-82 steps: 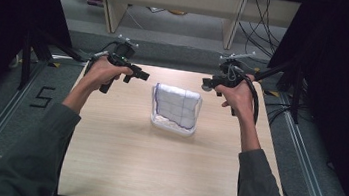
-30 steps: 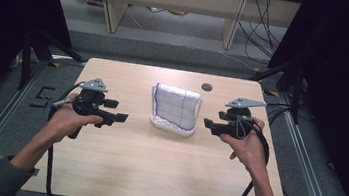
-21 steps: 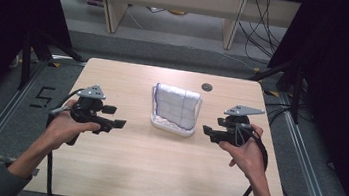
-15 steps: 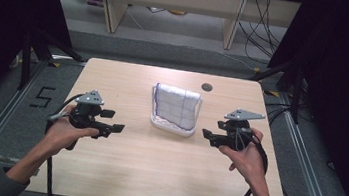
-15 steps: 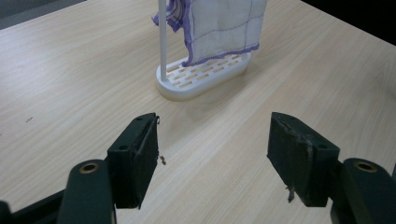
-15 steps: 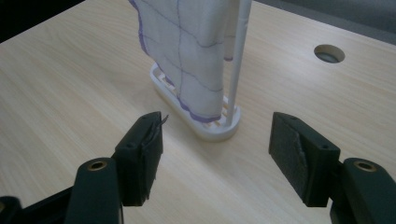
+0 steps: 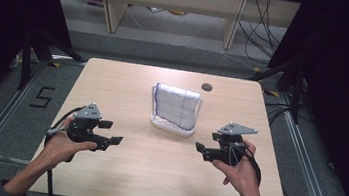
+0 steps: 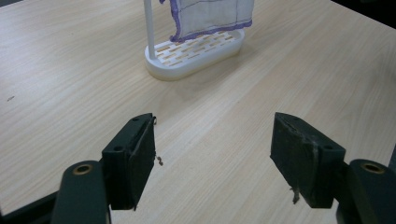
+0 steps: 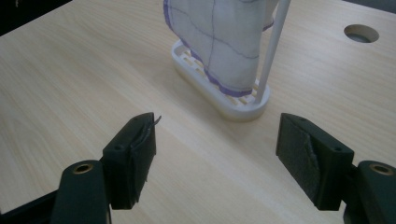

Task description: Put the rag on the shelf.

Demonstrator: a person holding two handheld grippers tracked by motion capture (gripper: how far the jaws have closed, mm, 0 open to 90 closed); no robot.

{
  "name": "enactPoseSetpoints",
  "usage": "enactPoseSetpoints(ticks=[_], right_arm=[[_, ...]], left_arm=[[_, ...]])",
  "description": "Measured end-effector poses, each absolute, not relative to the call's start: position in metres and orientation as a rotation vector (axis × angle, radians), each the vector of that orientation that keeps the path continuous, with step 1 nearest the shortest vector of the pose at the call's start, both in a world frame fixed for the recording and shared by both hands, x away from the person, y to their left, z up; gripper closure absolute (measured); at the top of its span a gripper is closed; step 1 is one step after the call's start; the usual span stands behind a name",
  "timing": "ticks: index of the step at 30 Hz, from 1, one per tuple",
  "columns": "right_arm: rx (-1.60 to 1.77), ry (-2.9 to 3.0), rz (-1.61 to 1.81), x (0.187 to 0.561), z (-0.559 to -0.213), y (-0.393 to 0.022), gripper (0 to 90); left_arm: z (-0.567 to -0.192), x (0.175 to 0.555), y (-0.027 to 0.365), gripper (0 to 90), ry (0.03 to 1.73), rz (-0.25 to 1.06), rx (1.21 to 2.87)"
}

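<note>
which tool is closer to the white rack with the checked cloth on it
Right, by a small margin. The right tool sits just off the white plastic rack with the purple-checked cloth, on its near right; the left tool is farther off on its near left. Both are open.

Table (image 7: 162, 177) evenly lit from overhead, surroundings at 3 and 9 o'clock near black. Shadows soft. Close-up jaws slightly blurred.

Each hand grips a hand-held gripper, left (image 7: 113, 140) and right (image 7: 198, 147), jaws facing inward, just opening wide, nothing between them.
</note>
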State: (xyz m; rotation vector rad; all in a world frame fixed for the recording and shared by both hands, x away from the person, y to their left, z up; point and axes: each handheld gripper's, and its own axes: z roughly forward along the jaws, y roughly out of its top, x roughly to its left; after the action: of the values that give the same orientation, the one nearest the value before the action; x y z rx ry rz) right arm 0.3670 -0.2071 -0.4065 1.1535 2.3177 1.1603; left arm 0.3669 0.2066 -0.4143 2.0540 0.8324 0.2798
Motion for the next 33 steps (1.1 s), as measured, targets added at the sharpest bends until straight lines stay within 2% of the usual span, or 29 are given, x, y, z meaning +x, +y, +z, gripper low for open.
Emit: enactPoseSetpoints(ticks=[11, 33], right_arm=[[1.165, 2.351, 1.148, 0.354, -0.435, -0.206, 29.8], [1.169, 2.397, 1.113, 0.339, -0.469, -0.207, 28.6]], left_arm=[[-0.439, 0.352, 0.205, 29.5, 0.860, 0.275, 2.048], [-0.478, 0.340, 0.202, 27.7, 0.862, 0.258, 2.128]])
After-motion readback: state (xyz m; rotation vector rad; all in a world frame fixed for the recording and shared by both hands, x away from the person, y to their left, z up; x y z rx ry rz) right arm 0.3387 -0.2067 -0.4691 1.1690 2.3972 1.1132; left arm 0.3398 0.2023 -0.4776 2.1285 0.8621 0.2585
